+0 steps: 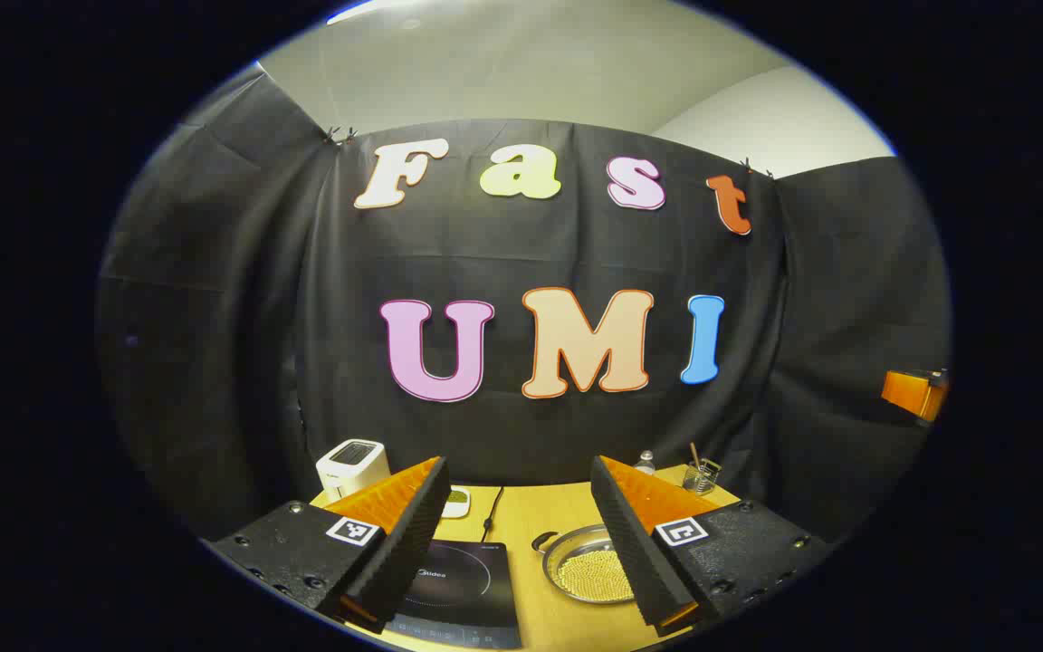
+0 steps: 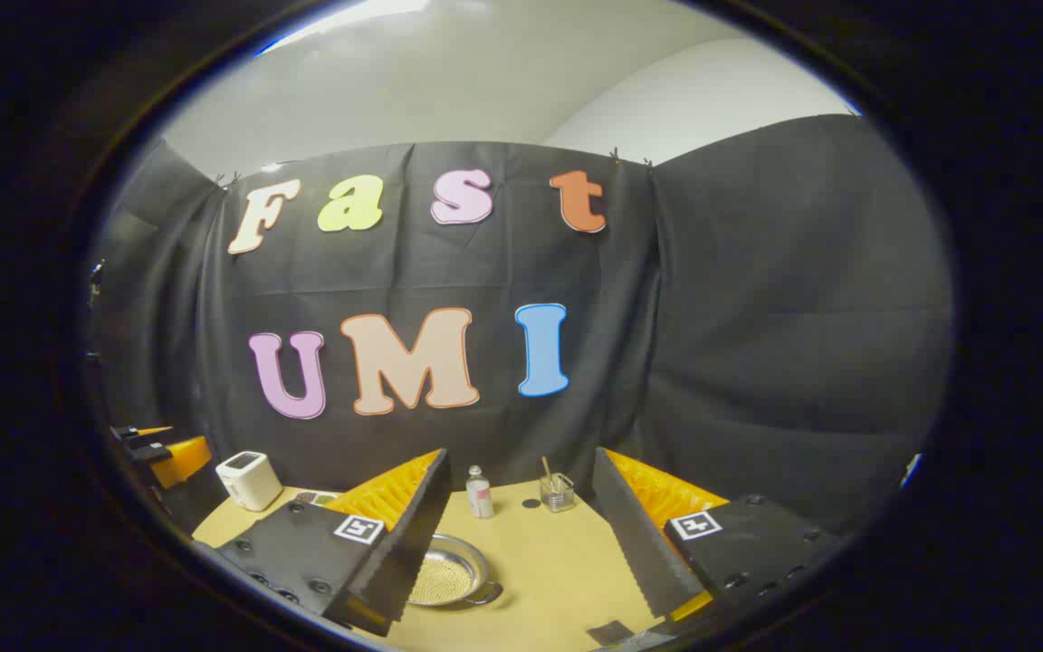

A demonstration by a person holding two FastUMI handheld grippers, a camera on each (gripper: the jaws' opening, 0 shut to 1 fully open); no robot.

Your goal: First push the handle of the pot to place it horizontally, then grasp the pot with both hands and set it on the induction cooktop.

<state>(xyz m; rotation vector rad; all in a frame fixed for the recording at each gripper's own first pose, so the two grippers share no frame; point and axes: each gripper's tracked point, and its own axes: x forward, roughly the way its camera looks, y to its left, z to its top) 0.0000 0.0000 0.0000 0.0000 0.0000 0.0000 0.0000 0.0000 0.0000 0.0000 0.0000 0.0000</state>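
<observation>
With both grippers' fingers spread wide above the desk (image 1: 521, 521), the steel pot (image 1: 587, 566) looks rigid, slick and moderately heavy, best gripped by its side handles.

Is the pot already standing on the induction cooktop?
No, in the left gripper view the pot sits on the bare wooden table, beside the induction cooktop and not on it.

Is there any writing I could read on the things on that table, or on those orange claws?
Induction cooktop: small pale print near its back edge, too blurred to read.
Bottle: label too small to read.
Square marker: a black-and-white pattern, no words.
So there is no legible text on any of them.
</observation>
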